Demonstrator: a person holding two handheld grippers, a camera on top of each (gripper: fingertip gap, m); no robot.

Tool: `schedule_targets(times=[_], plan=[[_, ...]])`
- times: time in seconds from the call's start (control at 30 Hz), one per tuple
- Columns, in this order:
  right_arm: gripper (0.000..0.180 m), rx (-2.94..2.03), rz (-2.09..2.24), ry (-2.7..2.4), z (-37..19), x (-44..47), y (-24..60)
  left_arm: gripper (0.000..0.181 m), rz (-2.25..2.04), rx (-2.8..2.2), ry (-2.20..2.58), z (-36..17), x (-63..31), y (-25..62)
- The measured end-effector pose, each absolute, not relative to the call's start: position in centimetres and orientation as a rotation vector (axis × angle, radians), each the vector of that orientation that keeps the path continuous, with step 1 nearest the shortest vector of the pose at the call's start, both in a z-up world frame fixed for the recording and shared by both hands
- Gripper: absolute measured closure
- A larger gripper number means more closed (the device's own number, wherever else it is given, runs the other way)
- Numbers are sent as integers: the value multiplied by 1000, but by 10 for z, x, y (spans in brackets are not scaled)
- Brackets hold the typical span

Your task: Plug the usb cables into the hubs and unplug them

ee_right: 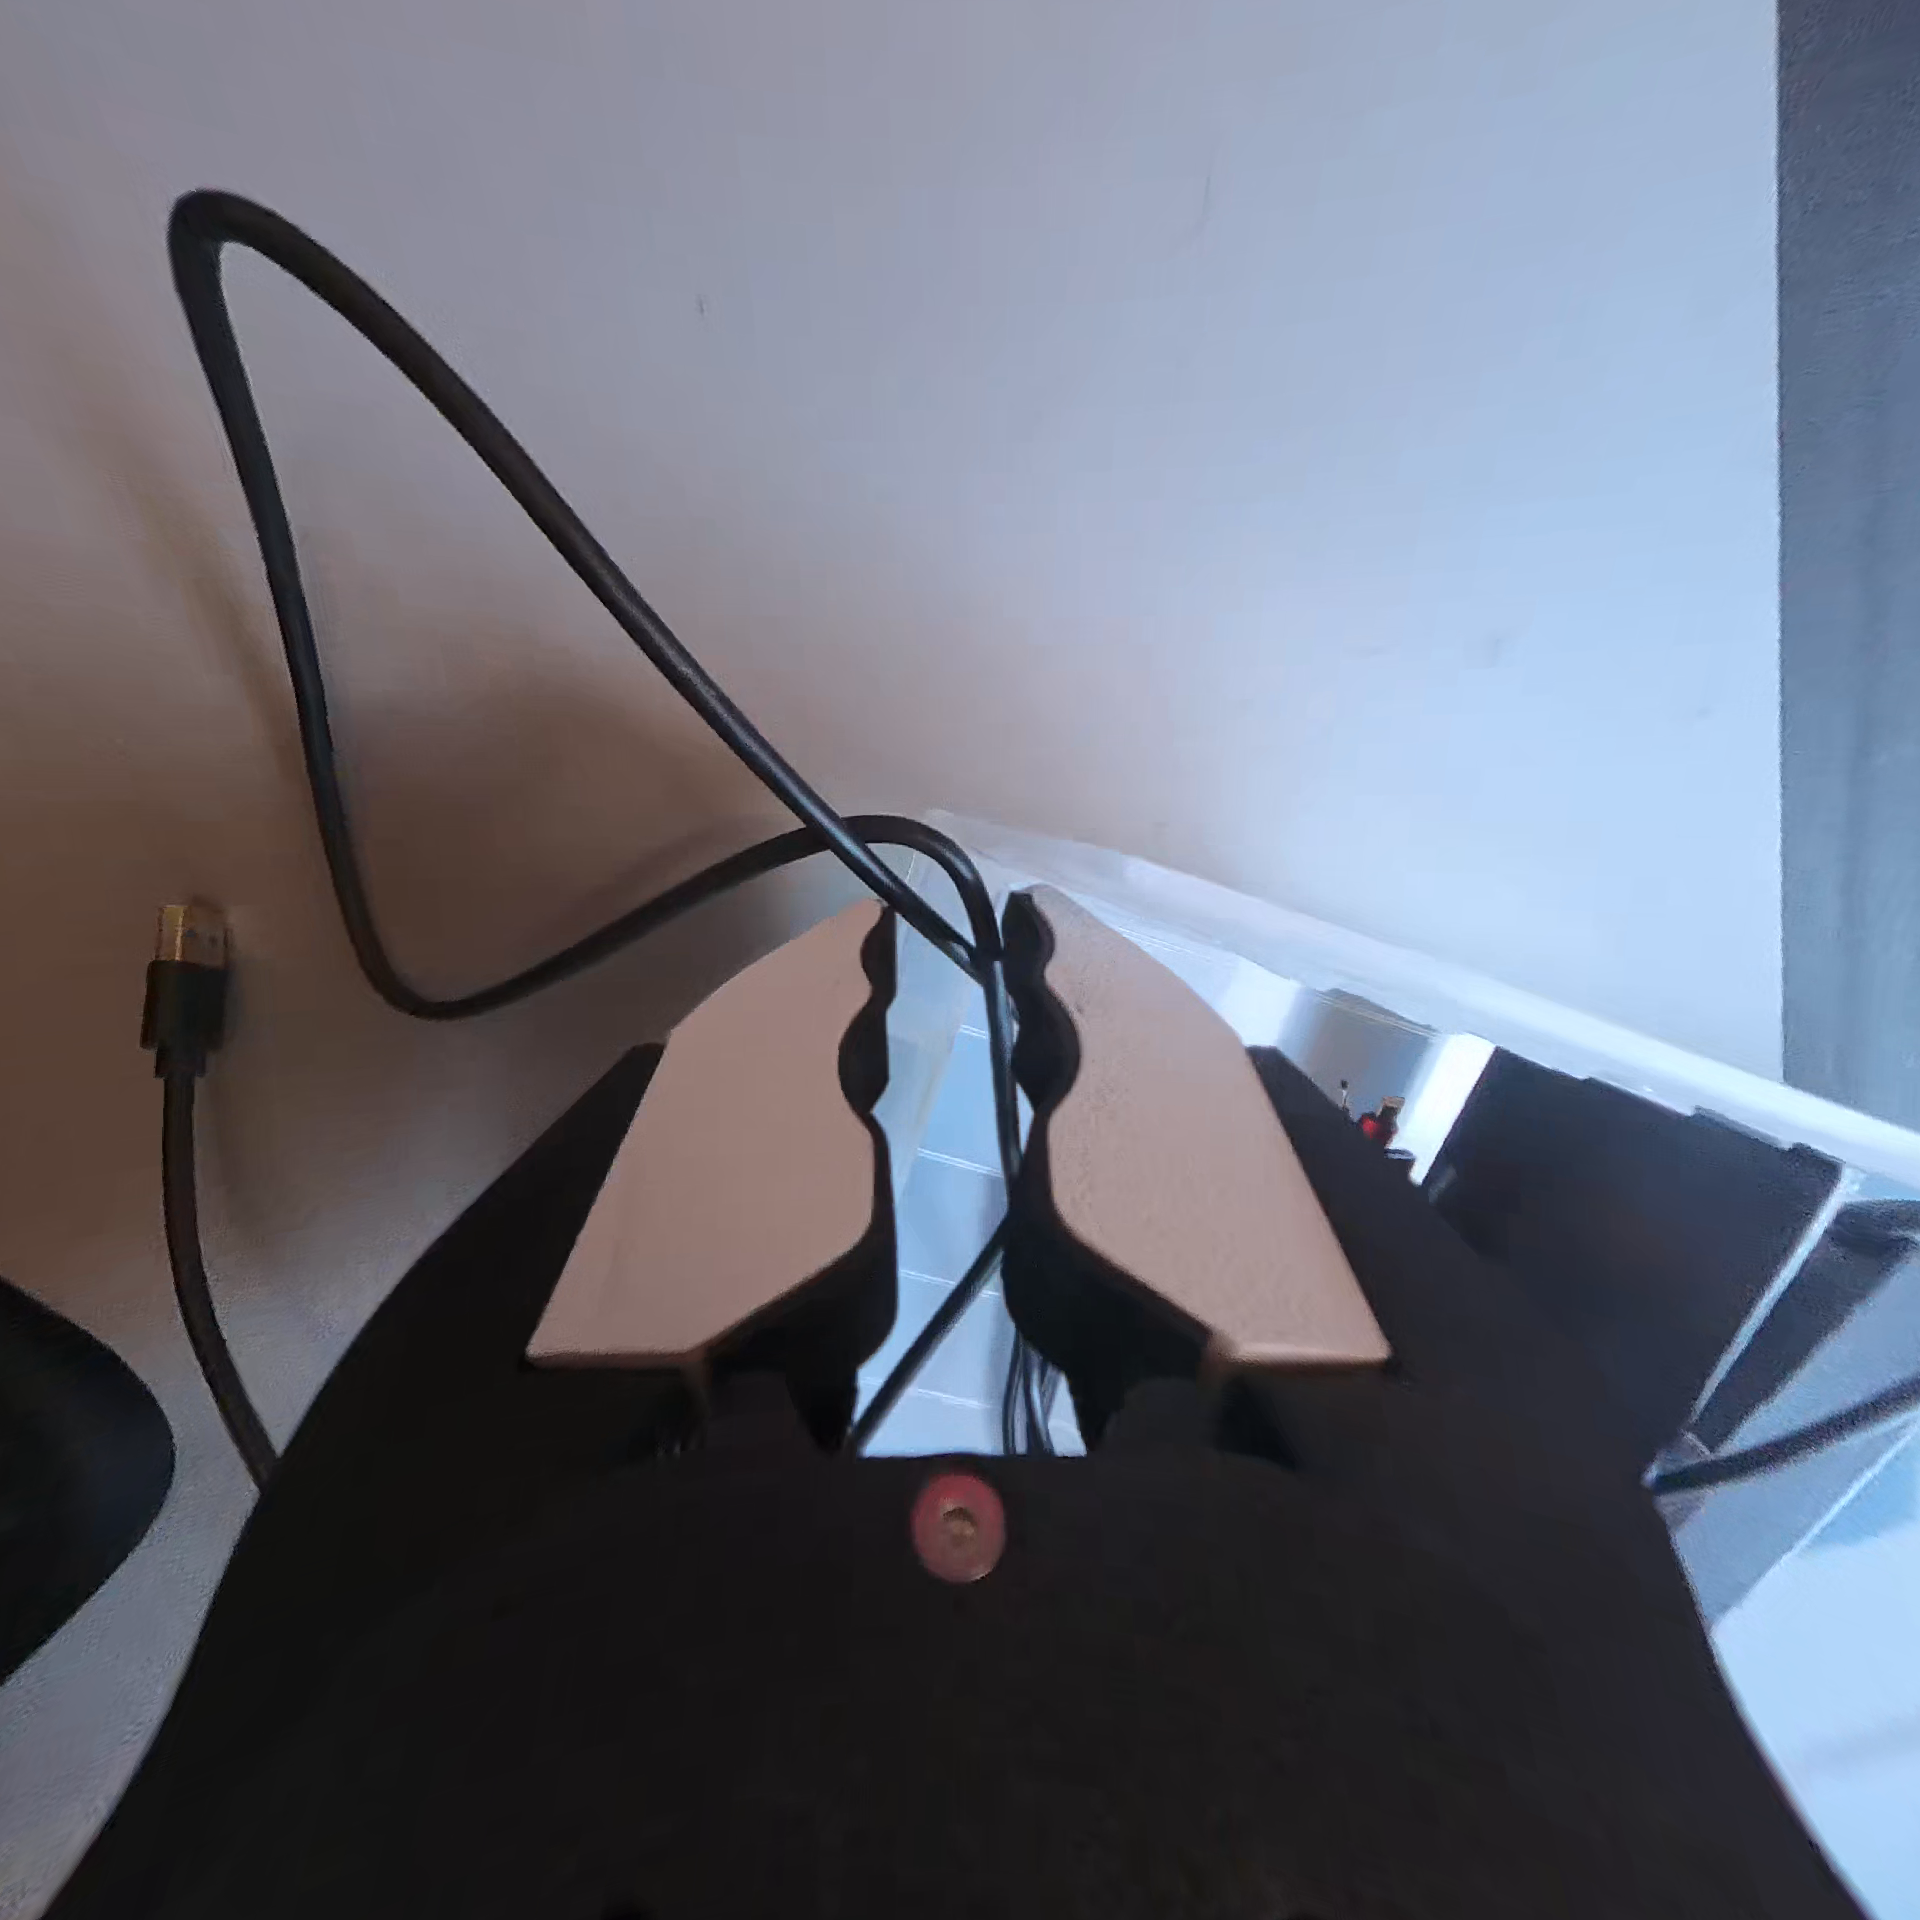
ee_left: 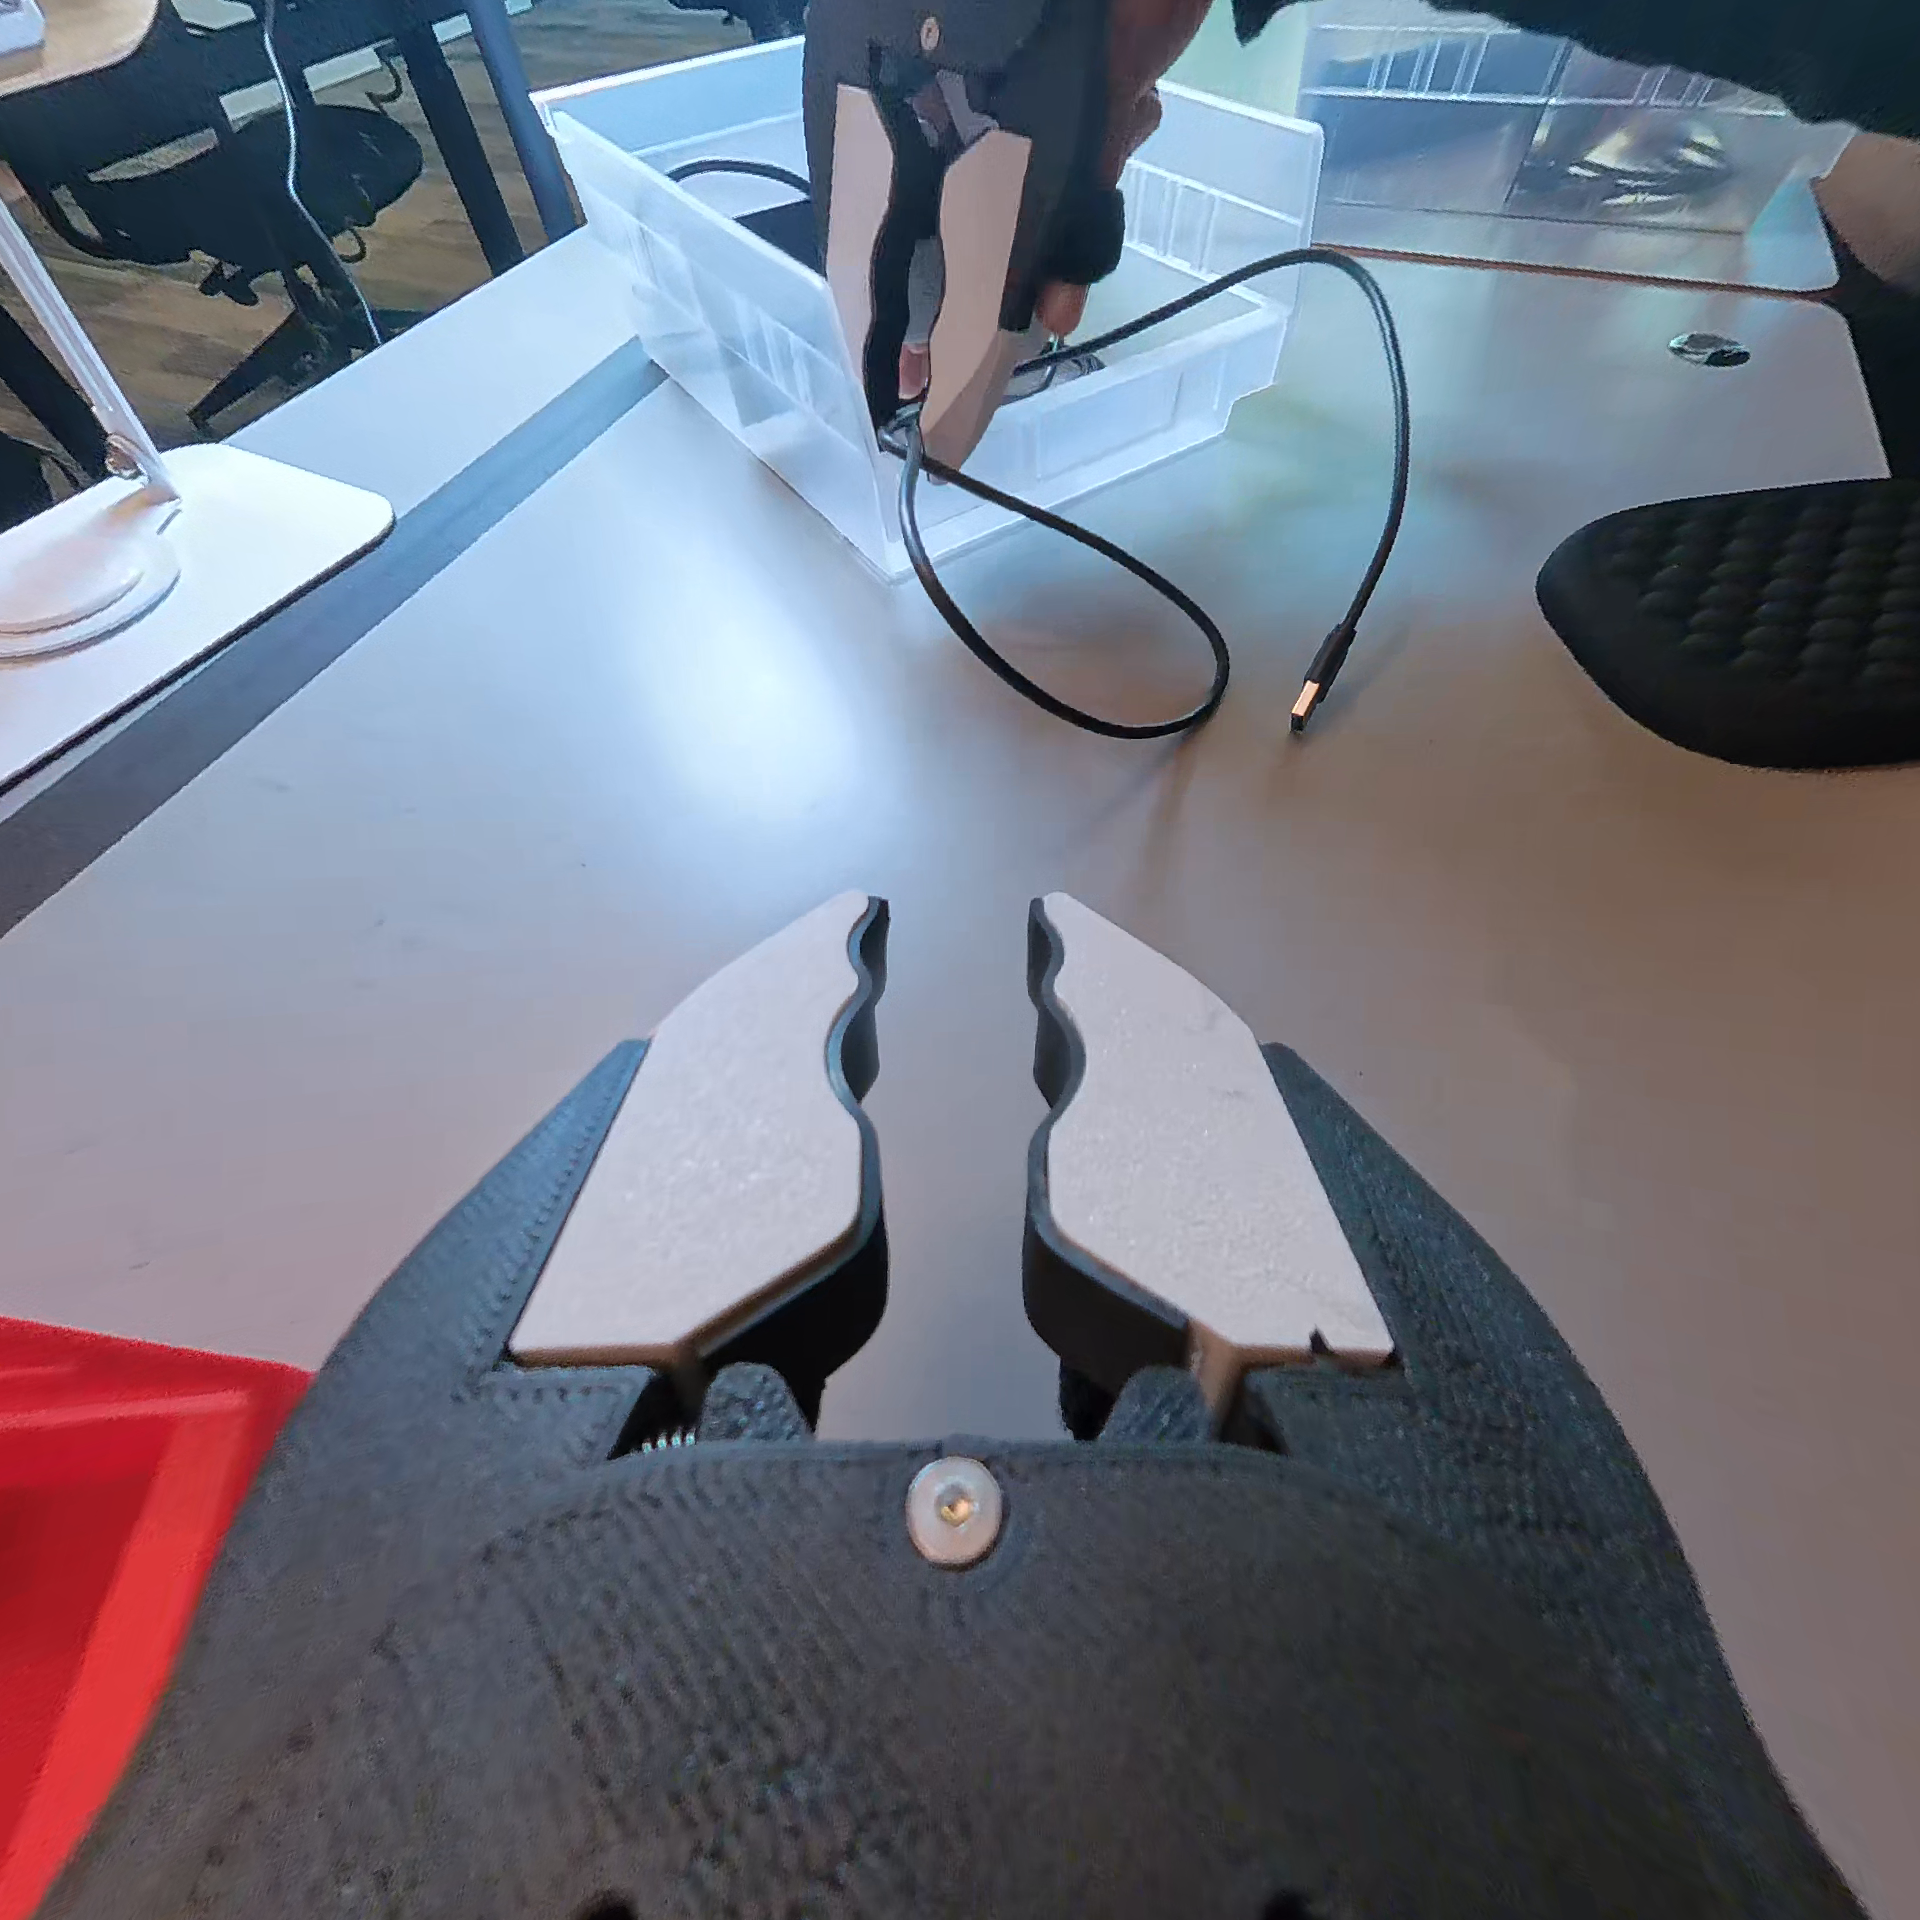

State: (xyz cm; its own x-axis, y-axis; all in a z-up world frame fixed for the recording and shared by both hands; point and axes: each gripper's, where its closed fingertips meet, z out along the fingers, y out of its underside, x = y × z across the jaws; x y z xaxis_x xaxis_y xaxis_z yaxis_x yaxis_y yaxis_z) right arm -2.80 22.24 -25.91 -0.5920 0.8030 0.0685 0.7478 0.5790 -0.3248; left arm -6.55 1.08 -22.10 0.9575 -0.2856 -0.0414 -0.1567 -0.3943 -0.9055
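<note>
A black USB cable [ee_left: 1143, 582] loops over the grey table out of a clear plastic bin [ee_left: 1143, 416]. Its gold-tipped plug [ee_left: 1317, 691] lies free on the table. My right gripper [ee_left: 914, 436], held by a gloved hand, is at the bin's near corner. In the right wrist view the right gripper [ee_right: 948, 912] stands open a little, and the cable [ee_right: 582, 540] runs between its fingers against the right one. The plug [ee_right: 187, 956] lies to the left. My left gripper [ee_left: 956, 914] is open and empty, low over the table. I see no hub clearly.
A red bin [ee_left: 104, 1507] sits at the lower left. A white monitor stand base [ee_left: 156, 540] is at the left. A black textured pad [ee_left: 1745, 623] is at the right. A second clear bin [ee_left: 1507, 125] stands behind. Dark items [ee_right: 1558, 1174] lie inside the clear bin [ee_right: 1247, 935]. The left gripper's tips are roughly 20 cm from the right gripper's. My right tips are roughly 15 cm from the plug [ee_right: 187, 956].
</note>
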Motion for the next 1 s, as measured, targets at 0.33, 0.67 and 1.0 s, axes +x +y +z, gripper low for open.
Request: schedule_targets(times=[0.33, 0.67, 1.0], plan=[[168, -1283, 545, -2464, -205, -18, 234, 156, -145, -1992, 313, -224, -70, 11], [173, -1177, 404, -1994, -93, -39, 307, 157, -140, -2004, 295, -229, -74, 11], [174, -1088, -28, -1160, 21, 6, 439, 159, -141, -2025, 285, -237, -78, 12]])
